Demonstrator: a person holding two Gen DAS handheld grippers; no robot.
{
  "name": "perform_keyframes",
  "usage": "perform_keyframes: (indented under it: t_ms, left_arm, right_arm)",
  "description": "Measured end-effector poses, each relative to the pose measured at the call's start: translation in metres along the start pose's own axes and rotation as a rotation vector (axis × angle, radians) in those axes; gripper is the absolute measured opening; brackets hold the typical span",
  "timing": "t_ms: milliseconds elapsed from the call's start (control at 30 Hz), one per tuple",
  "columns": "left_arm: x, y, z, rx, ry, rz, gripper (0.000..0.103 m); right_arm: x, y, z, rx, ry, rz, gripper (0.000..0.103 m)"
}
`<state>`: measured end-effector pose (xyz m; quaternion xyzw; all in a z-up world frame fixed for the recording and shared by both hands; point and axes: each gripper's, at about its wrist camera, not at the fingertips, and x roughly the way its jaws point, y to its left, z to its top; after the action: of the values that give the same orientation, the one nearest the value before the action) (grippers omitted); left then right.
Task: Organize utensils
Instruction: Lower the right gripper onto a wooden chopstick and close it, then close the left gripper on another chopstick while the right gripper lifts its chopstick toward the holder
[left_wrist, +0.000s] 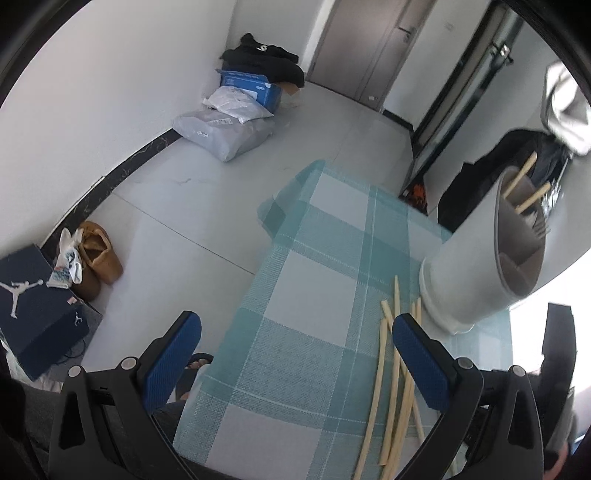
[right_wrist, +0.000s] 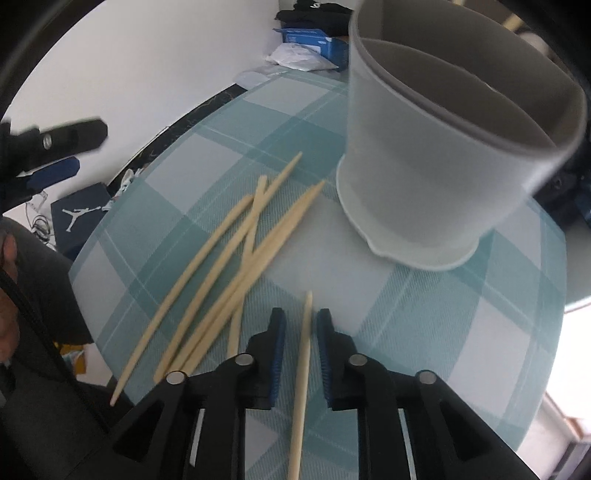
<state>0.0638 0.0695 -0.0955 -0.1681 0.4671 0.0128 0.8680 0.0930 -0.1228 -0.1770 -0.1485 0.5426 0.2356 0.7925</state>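
Several pale wooden chopsticks (right_wrist: 229, 254) lie loose on the teal checked tablecloth (right_wrist: 424, 332). One chopstick (right_wrist: 303, 354) lies between my right gripper's (right_wrist: 301, 325) blue pads (right_wrist: 277, 350), with small gaps on both sides; the jaws are narrowly open around it. The white utensil holder (right_wrist: 436, 173) stands just beyond. In the left wrist view the holder (left_wrist: 476, 266) shows chopsticks (left_wrist: 522, 173) and a fork inside. My left gripper (left_wrist: 295, 332) is wide open and empty, above the cloth, left of the loose chopsticks (left_wrist: 395, 369).
The table edge drops to a grey tiled floor (left_wrist: 184, 206). On the floor are a dark shoe box (left_wrist: 33, 306), brown shoes (left_wrist: 96, 258), and bags and a blue box (left_wrist: 236, 110) by the wall. A dark bag (left_wrist: 491, 177) sits behind the holder.
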Motion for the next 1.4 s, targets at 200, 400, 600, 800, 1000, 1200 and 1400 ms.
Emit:
perform_keyframes:
  t_ms: [200, 400, 600, 800, 1000, 1200, 1400]
  left_arm:
    - [0.013, -0.017, -0.006, 0.106, 0.073, 0.014, 0.102]
    - [0.025, -0.03, -0.01, 0.145, 0.145, 0.007, 0.102]
    - [0.039, -0.042, -0.018, 0.215, 0.192, 0.062, 0.102]
    - [0.053, -0.048, -0.022, 0.244, 0.241, 0.117, 0.101]
    - [0.06, -0.058, -0.019, 0.31, 0.239, 0.165, 0.093]
    - [0.067, -0.069, -0.007, 0.364, 0.239, 0.138, 0.062]
    - [0.072, -0.082, -0.004, 0.379, 0.247, 0.106, 0.016]
  right_arm:
    - [-0.006, -0.01, 0.002, 0.069, -0.073, 0.065, 0.004]
    - [-0.047, -0.047, -0.011, 0.278, -0.249, 0.222, 0.004]
    - [-0.077, -0.067, -0.019, 0.352, -0.396, 0.293, 0.004]
    - [-0.094, -0.092, -0.03, 0.435, -0.454, 0.332, 0.004]
    - [-0.112, -0.106, -0.038, 0.424, -0.508, 0.345, 0.004]
    - [-0.12, -0.115, -0.043, 0.417, -0.533, 0.35, 0.004]
    - [-0.121, -0.118, -0.042, 0.405, -0.543, 0.341, 0.004]
